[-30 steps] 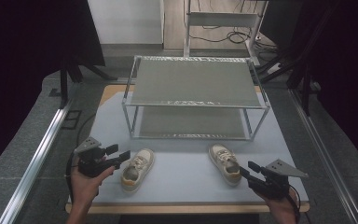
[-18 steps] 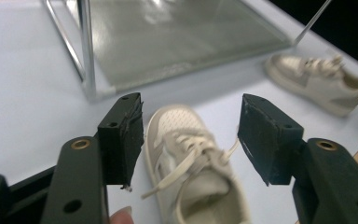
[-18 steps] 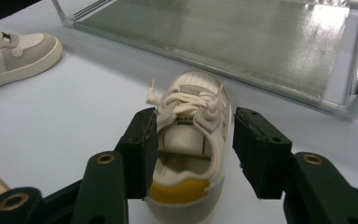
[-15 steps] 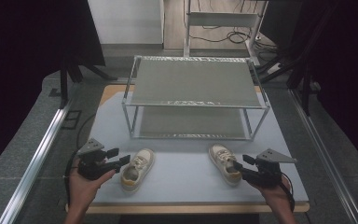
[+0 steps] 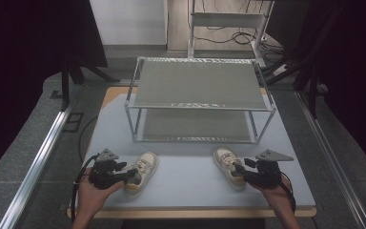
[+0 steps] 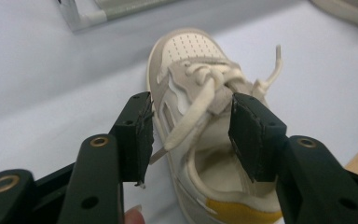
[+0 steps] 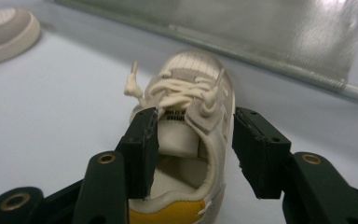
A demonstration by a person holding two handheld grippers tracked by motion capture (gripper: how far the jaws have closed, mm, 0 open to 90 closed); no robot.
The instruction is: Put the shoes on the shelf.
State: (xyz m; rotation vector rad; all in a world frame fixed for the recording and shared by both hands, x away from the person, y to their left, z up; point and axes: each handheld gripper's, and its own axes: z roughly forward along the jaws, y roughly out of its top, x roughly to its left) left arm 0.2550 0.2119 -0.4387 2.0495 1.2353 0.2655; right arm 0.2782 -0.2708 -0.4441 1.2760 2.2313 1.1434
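High view, left gripper (image 5: 126, 172) at left shoe (image 5: 142, 167), jaws just closing, straddling its collar, pads not clearly pressing, right gripper (image 5: 240, 170) half-open around right shoe (image 5: 228, 164) (heels hidden), both on table (image 5: 190, 179), rack (image 5: 200, 100) beyond.

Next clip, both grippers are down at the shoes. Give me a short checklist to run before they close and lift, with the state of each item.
1. Left gripper straddles the left shoe at the collar: ok; its jaws have just been closing.
2. Right gripper around the right shoe: not ok, one jaw sits inside the opening, the other stands off the outer side.
3. Pads pressing on either shoe: cannot tell.
4. Loose lace ends out of the jaws' way: not ok on the left shoe.
5. Rack shelves free: ok.
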